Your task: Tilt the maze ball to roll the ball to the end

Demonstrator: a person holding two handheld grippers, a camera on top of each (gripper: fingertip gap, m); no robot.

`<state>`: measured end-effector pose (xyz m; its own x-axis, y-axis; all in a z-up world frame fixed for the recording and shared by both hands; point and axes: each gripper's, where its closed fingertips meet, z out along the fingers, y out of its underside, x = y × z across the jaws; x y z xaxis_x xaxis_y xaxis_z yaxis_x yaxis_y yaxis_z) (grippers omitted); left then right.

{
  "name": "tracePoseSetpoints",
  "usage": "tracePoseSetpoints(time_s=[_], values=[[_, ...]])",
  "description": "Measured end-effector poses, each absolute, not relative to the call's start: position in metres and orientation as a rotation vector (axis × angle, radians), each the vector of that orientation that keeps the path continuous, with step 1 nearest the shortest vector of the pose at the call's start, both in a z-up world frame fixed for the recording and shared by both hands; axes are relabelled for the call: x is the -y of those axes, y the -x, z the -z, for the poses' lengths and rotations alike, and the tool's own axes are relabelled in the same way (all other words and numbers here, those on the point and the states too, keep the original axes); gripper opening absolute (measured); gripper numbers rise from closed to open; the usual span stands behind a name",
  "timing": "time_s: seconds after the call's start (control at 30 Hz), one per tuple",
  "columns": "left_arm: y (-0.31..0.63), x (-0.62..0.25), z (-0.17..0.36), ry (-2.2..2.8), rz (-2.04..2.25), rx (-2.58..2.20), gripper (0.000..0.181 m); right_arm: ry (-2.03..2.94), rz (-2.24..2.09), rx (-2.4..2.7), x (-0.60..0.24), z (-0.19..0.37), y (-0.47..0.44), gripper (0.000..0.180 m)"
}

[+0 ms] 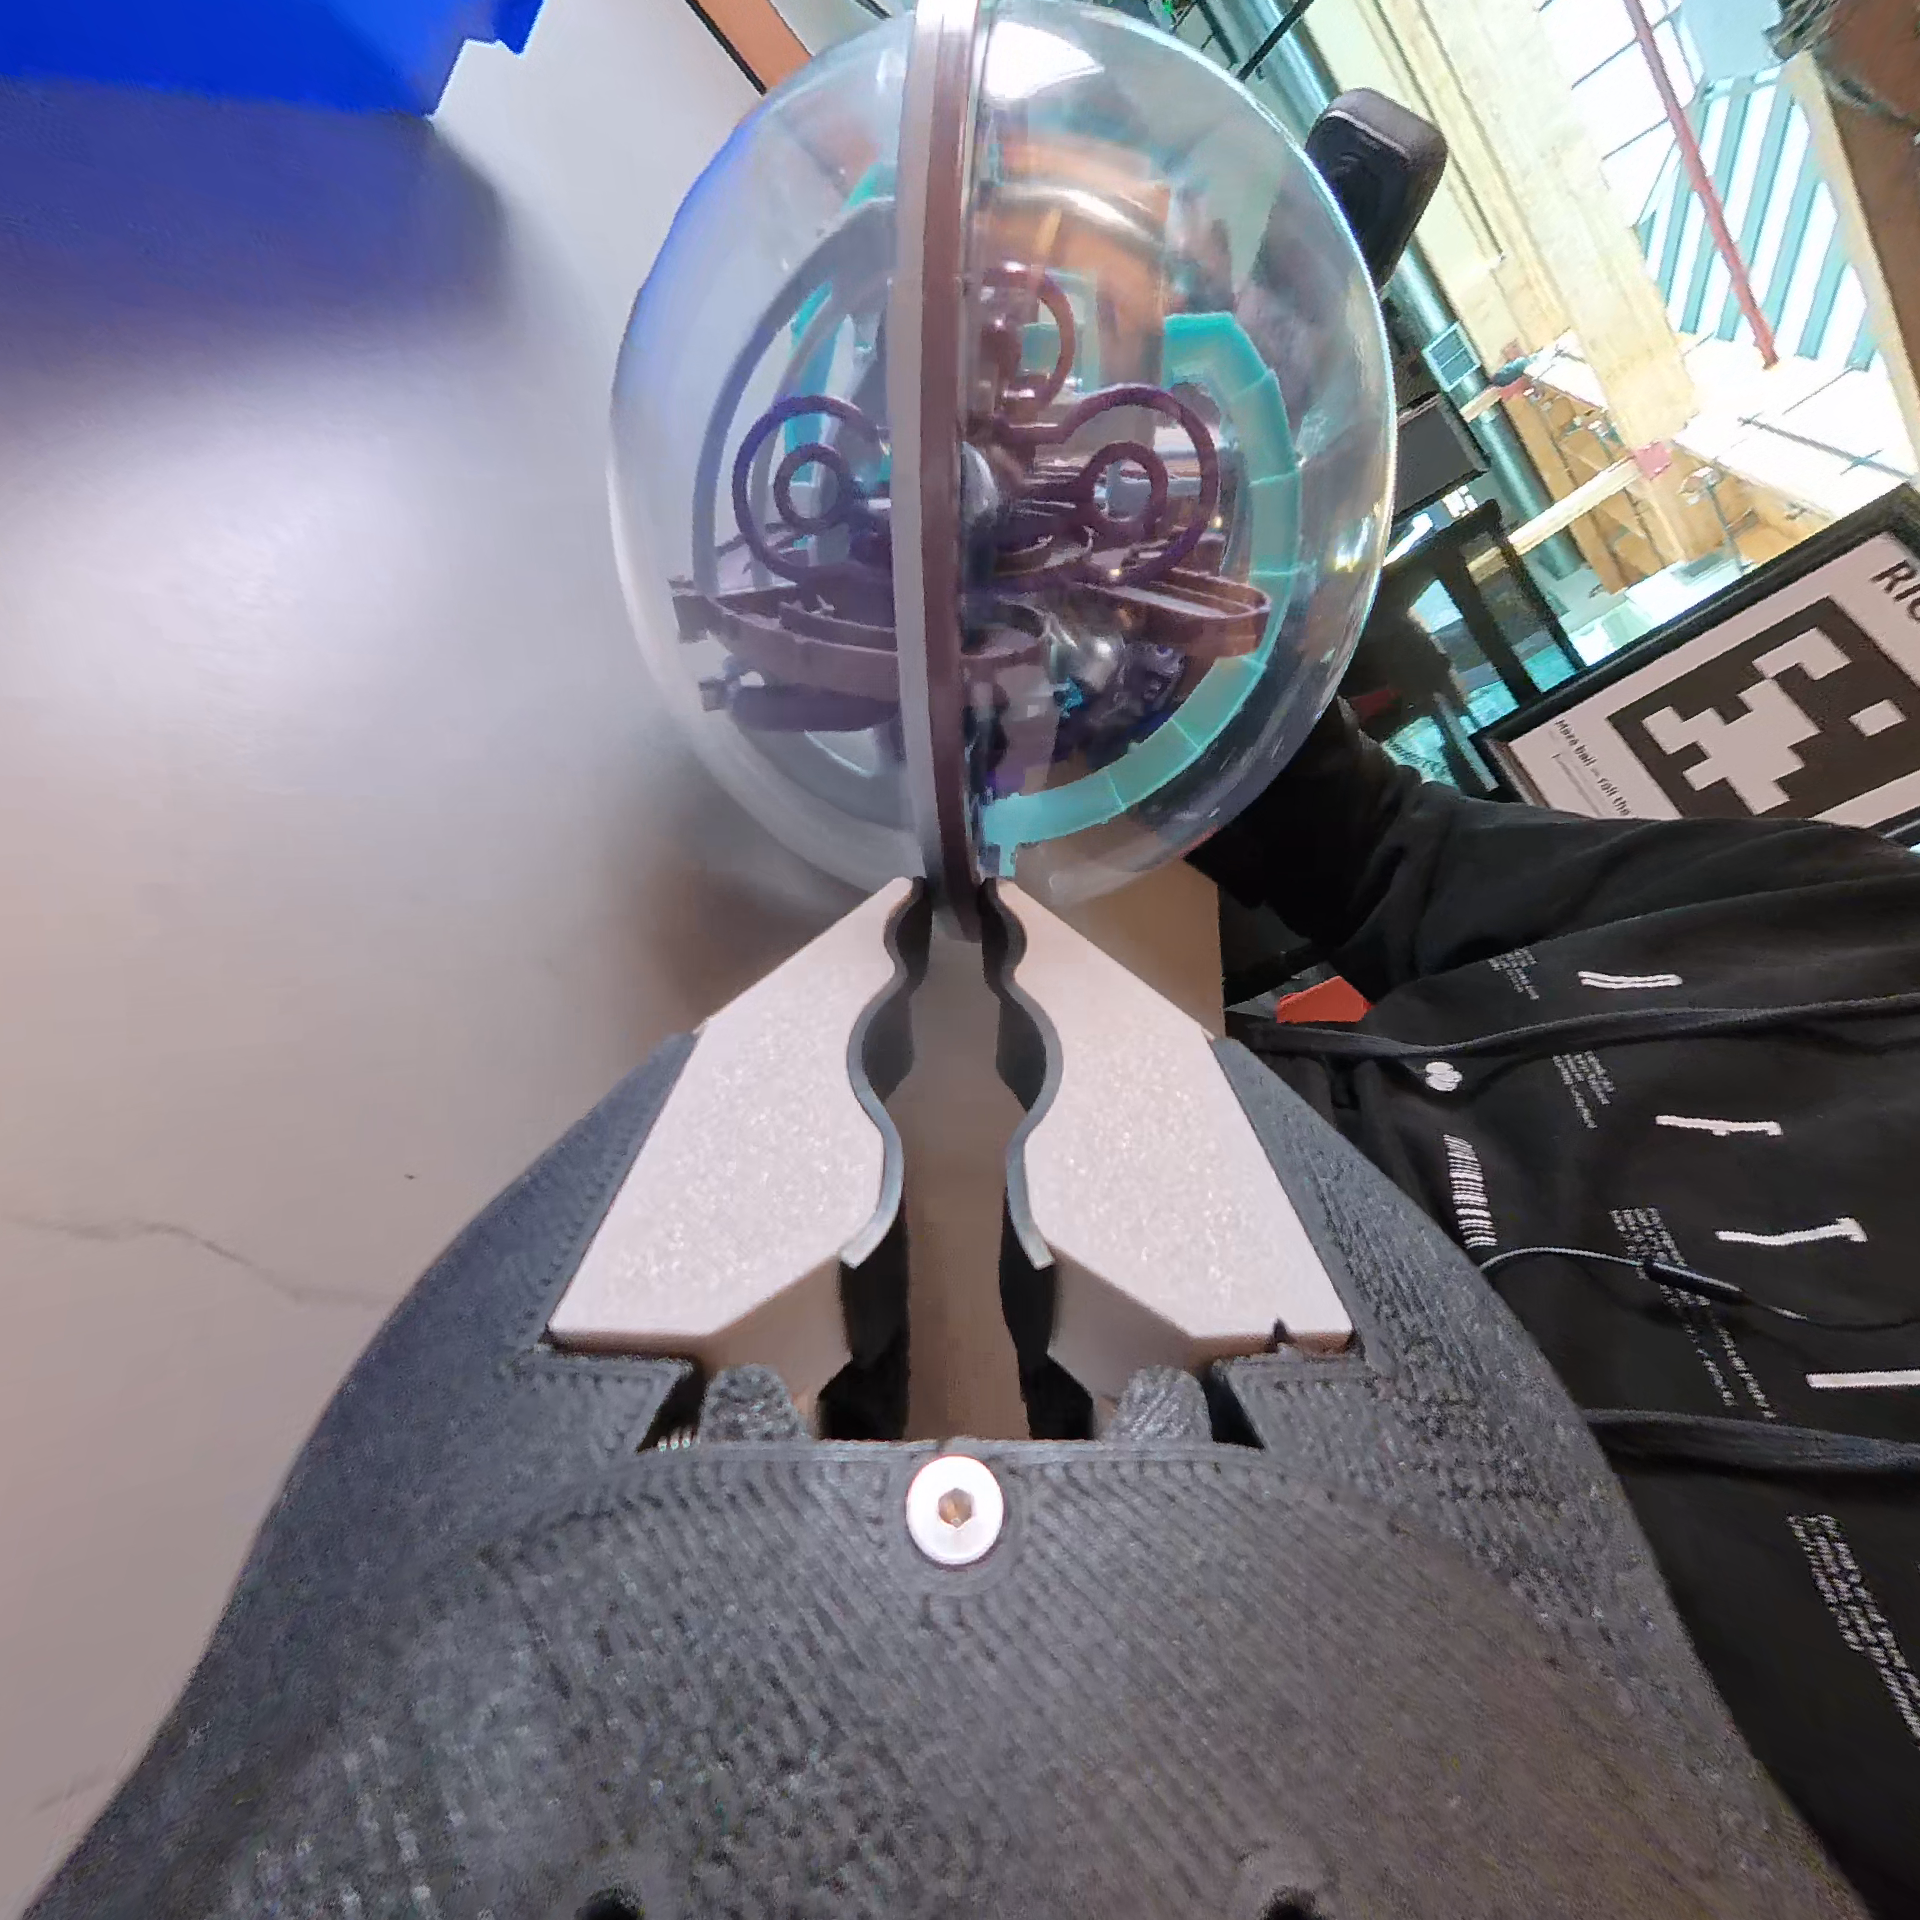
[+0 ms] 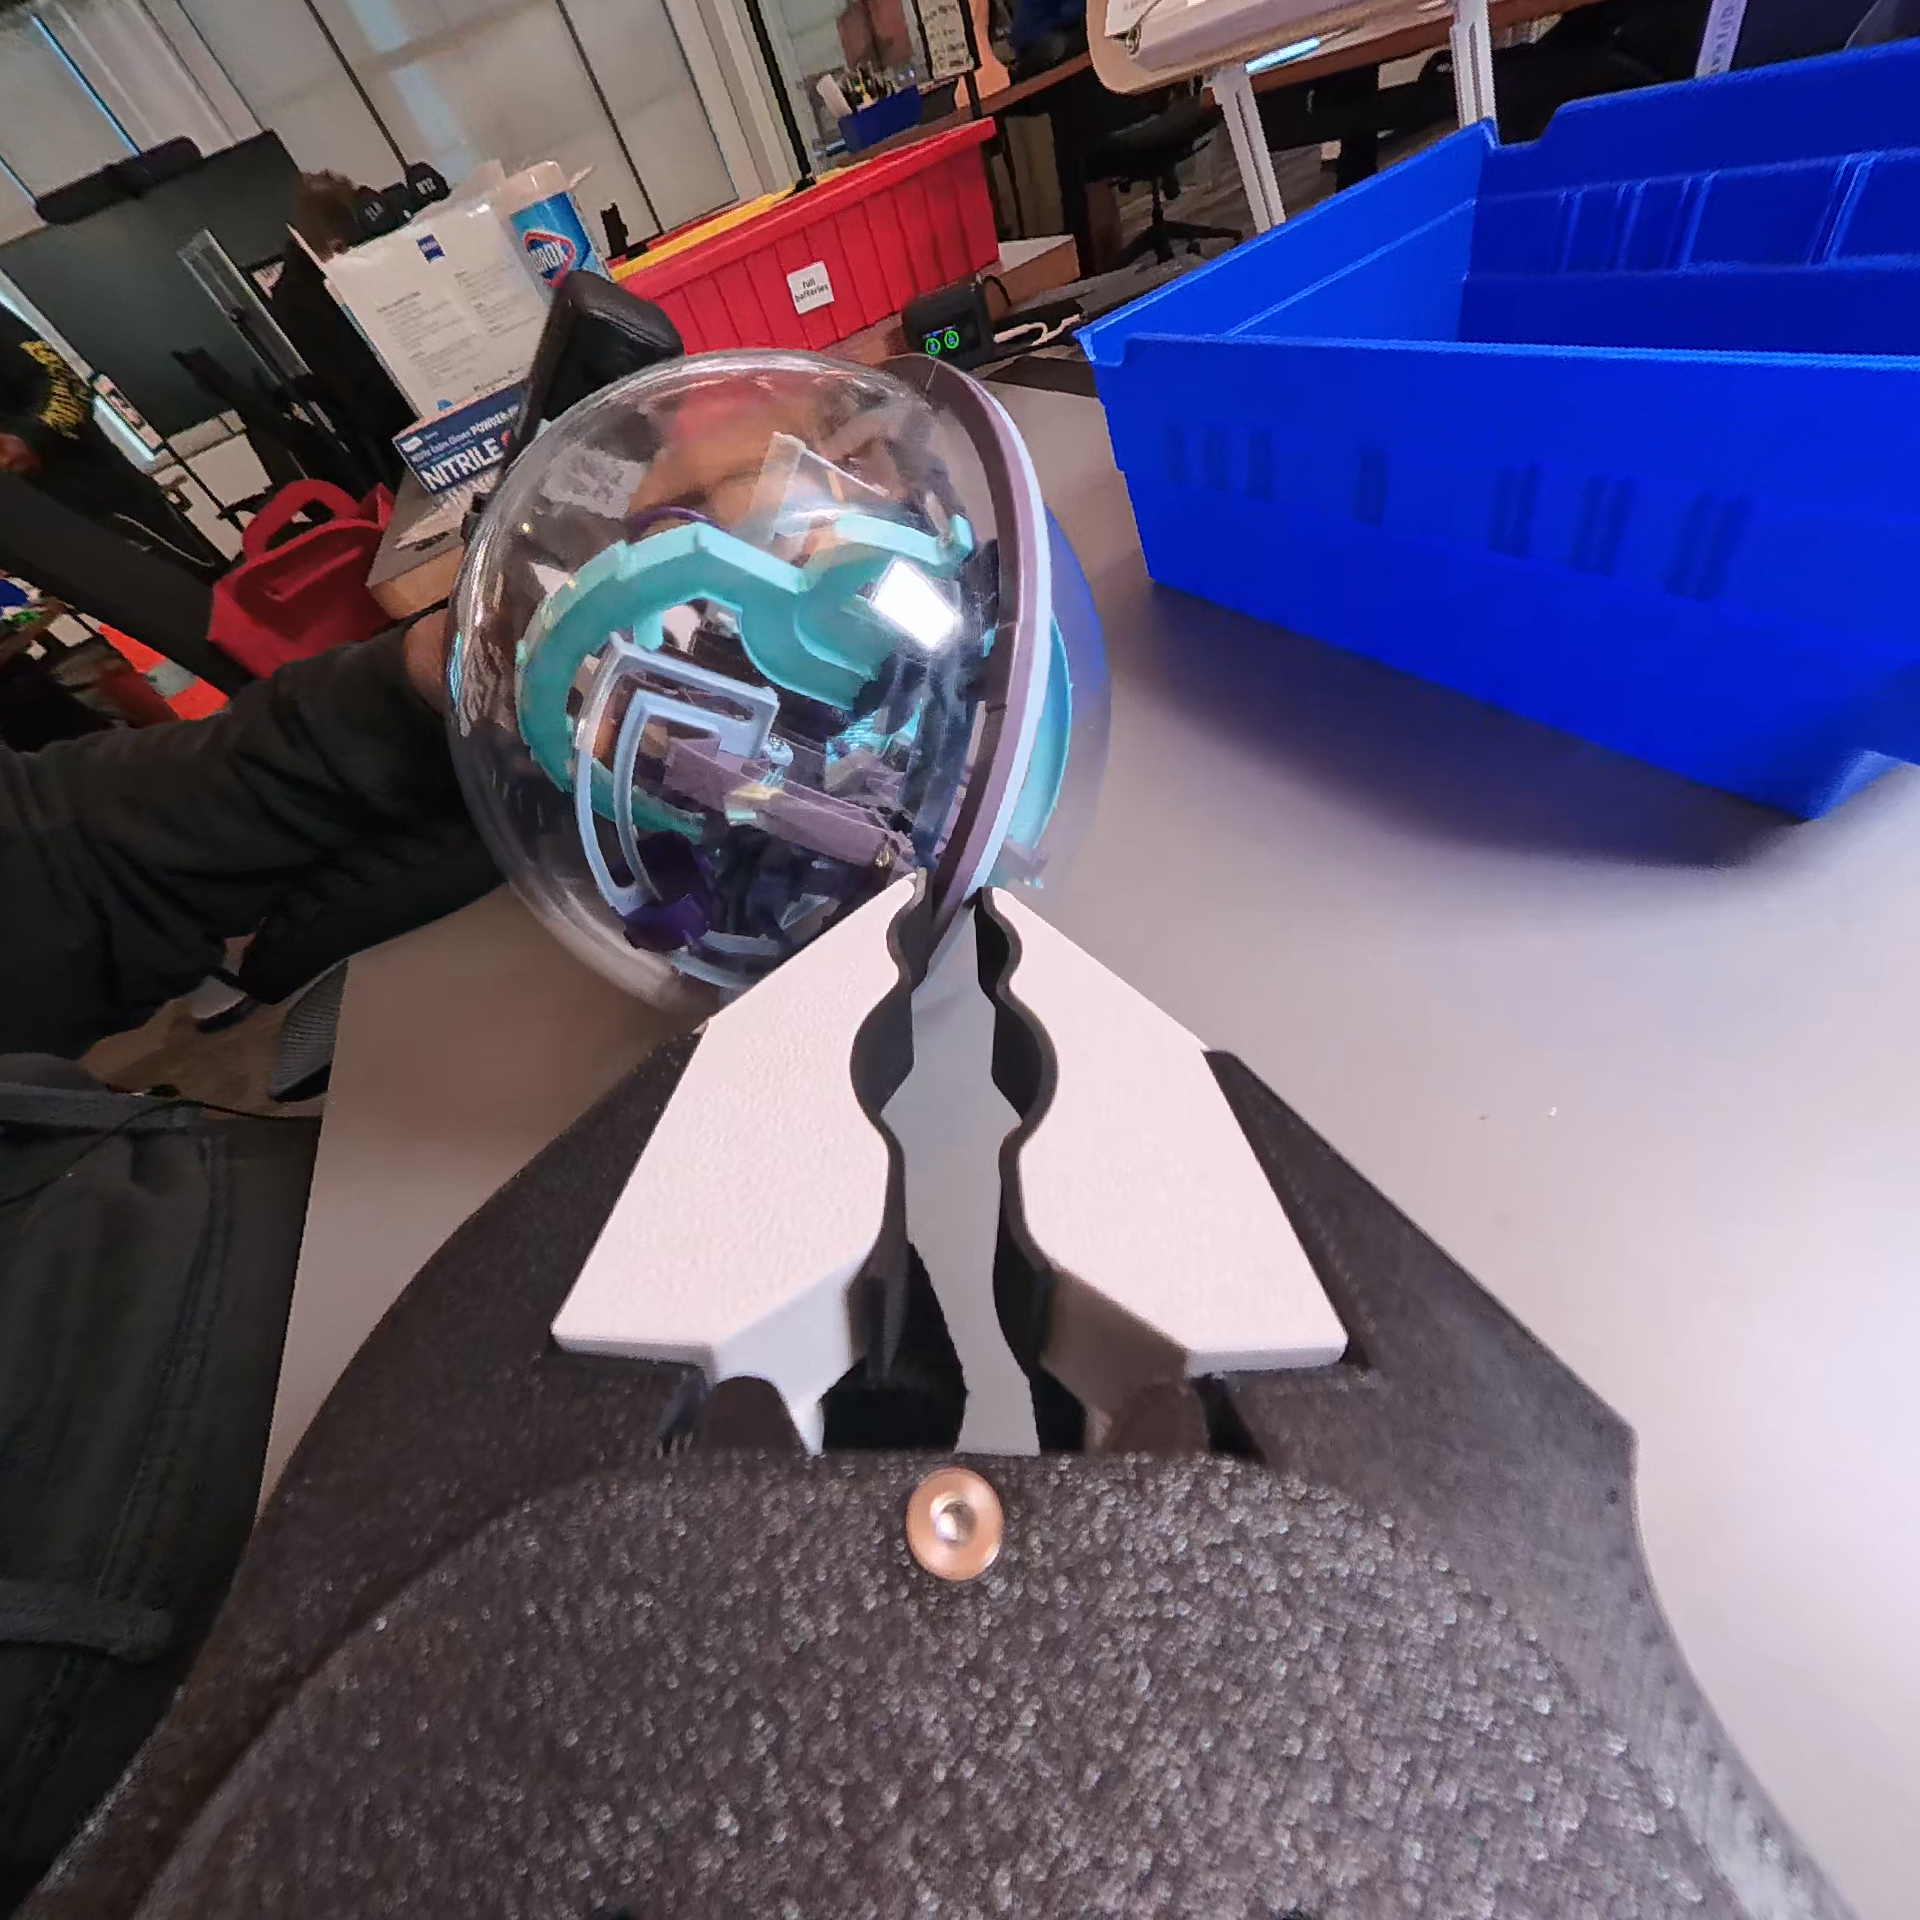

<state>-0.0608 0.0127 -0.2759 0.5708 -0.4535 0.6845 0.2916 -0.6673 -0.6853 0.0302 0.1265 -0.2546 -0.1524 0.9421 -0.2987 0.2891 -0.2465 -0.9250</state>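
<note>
The maze ball (image 1: 997,457) is a clear sphere with teal and purple tracks inside and a dark rim band around its middle. My left gripper (image 1: 954,902) is shut on that rim at the sphere's near edge. In the right wrist view the maze ball (image 2: 748,665) is held above the grey table (image 2: 1455,1039). My right gripper (image 2: 948,894) is shut on the rim at its lower near edge. A small silver ball (image 1: 977,483) shows near the rim inside, partly hidden by the tracks.
A blue bin (image 2: 1558,436) stands on the table to the right of the sphere; it also shows in the left wrist view (image 1: 239,52). A person's dark sleeve (image 2: 229,790) lies left of the ball. A red bin (image 2: 821,249) sits far back.
</note>
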Motion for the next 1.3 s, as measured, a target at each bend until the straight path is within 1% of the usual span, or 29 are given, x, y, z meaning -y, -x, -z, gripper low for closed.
tracePoseSetpoints(time_s=[0.3, 0.97, 1.13, 1.3], values=[[0.057, -0.009, 0.278, 1.988, 1.316, -0.046, 0.008, 1.584, -1.426, 1.404, -0.128, 0.259, -0.029, 0.005], [0.047, -0.001, 0.264, 1.892, 1.666, 0.136, 0.008, 1.775, -1.370, 1.369, -0.135, 0.261, -0.022, 0.003], [0.051, 0.000, 0.268, 1.900, 1.653, 0.112, 0.007, 1.710, -1.414, 1.370, -0.132, 0.255, -0.019, 0.003], [0.059, -0.003, 0.281, 1.953, 1.504, 0.031, 0.008, 1.590, -1.478, 1.382, -0.127, 0.250, -0.019, 0.003]])
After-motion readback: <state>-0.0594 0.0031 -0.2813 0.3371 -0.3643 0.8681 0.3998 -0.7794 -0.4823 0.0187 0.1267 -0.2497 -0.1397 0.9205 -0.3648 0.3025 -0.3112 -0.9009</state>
